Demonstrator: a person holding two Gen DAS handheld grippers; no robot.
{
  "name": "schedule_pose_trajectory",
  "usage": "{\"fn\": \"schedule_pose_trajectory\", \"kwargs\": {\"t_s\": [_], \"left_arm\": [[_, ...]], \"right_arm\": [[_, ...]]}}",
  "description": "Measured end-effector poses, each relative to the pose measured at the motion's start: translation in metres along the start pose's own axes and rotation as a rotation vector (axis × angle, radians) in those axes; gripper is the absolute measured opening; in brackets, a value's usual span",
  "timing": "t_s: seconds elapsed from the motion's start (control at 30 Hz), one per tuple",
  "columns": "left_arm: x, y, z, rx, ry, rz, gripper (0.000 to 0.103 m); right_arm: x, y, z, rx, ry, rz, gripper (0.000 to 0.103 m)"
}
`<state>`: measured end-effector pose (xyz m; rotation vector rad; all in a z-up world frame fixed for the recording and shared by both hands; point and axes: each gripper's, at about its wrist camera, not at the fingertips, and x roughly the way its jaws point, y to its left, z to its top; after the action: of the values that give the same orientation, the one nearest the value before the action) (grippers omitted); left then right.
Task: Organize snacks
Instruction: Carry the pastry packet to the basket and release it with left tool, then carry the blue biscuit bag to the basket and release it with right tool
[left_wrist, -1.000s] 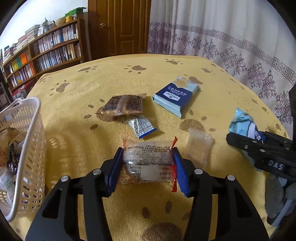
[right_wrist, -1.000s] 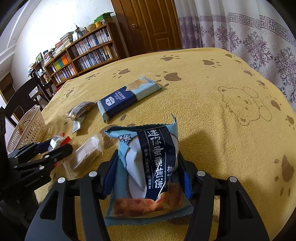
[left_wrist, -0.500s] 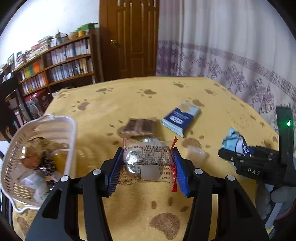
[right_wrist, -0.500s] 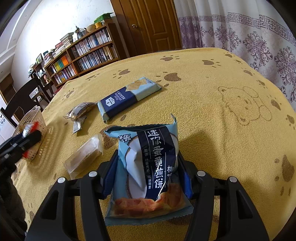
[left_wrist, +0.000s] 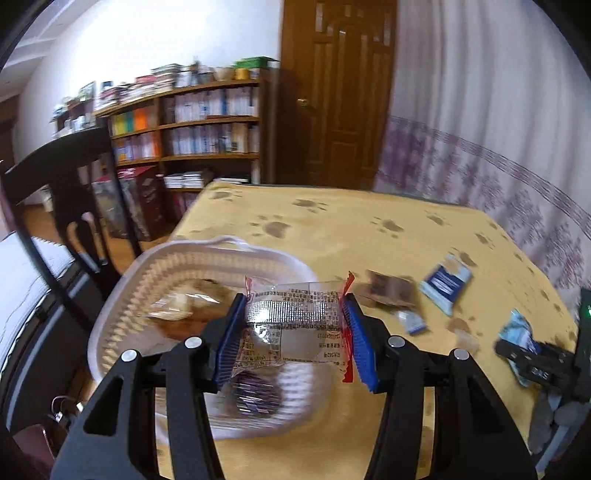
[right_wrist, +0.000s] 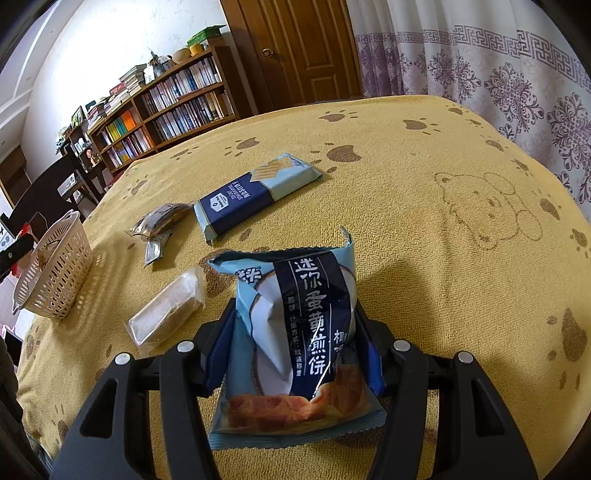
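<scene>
The left gripper (left_wrist: 293, 334) is clamped on a clear red-edged snack packet (left_wrist: 291, 325), held over the white slotted plastic basket (left_wrist: 122, 310) at the table's near left; the drop-off step seems in hand, calling for the jaws to release. The right gripper (right_wrist: 291, 354) grips a pale-blue biscuit pouch (right_wrist: 295, 332), low over the yellow paw-print tablecloth (right_wrist: 424, 221), probably next.

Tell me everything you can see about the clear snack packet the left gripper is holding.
The clear plastic snack packet has red crimped ends, fine black print and a silvery band across it, with a pale rounded snack inside. It lies crosswise, pinched at both ends by the left gripper, whose blue-padded jaws are shut on it, above the white slotted plastic basket.
</scene>
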<state>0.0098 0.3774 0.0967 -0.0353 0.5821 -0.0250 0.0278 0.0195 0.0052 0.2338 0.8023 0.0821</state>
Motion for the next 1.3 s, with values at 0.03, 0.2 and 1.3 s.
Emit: {"fn": "schedule_pose_trajectory", "kwargs": {"t_s": [0.03, 0.2, 1.3], "left_arm": [[-0.001, 0.008, 0.001, -0.014, -0.004, 0.016, 0.054], [-0.006, 0.037, 0.005, -0.073, -0.012, 0.053, 0.054], [-0.020, 0.094, 0.010, -0.282, -0.053, 0.172, 0.099]], "right_arm": [[0.000, 0.000, 0.000, -0.001, 0.000, 0.000, 0.058], [0.000, 0.000, 0.000, 0.000, 0.000, 0.000, 0.058], [-0.002, -0.005, 0.006, 0.075, 0.016, 0.001, 0.058]]}}
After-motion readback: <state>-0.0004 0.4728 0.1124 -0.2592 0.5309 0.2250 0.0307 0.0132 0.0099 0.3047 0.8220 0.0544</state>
